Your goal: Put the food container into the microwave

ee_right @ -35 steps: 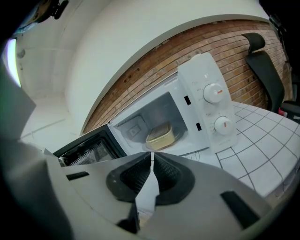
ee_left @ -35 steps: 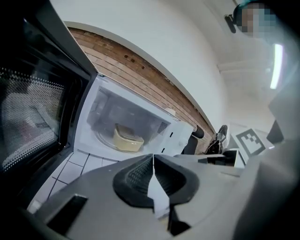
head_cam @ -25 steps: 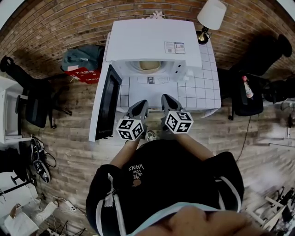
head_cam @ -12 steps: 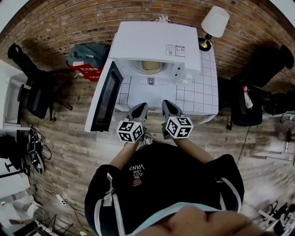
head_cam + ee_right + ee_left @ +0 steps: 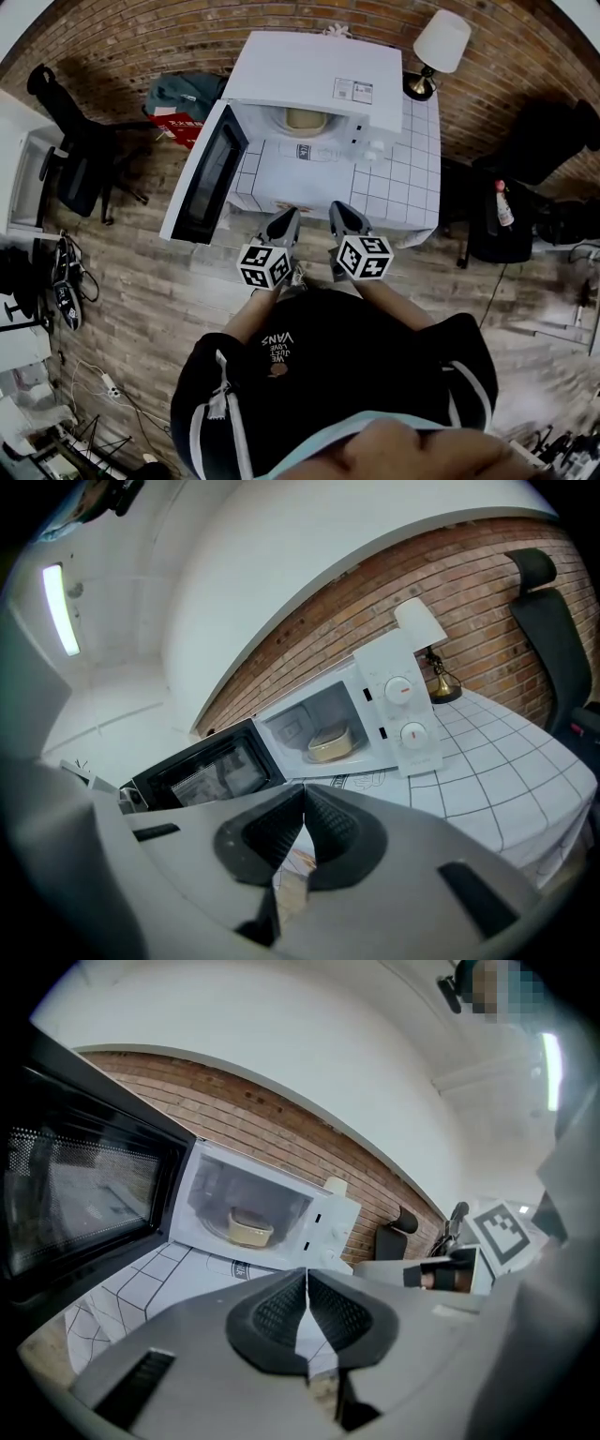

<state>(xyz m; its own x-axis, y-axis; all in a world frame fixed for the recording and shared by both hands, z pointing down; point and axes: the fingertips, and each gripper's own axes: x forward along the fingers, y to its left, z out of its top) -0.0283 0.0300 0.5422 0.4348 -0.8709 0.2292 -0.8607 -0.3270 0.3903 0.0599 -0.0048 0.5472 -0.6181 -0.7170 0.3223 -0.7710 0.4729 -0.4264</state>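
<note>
A beige food container (image 5: 305,119) (image 5: 251,1230) (image 5: 329,742) sits inside the white microwave (image 5: 323,80) on its turntable. The microwave's black door (image 5: 200,175) (image 5: 75,1194) (image 5: 208,766) stands swung open to the left. My left gripper (image 5: 289,217) (image 5: 307,1279) and right gripper (image 5: 339,208) (image 5: 304,794) are both shut and empty, held side by side near the table's front edge, well back from the microwave.
The microwave stands on a table with a white checked cloth (image 5: 398,183). A lamp with a white shade (image 5: 441,42) (image 5: 418,622) is at the table's back right corner. Black chairs (image 5: 80,173) (image 5: 502,211) stand at either side on the wooden floor.
The head view has shifted so the table and microwave sit higher and farther away. Both grippers stay shut, side by side, near the table's front edge.
</note>
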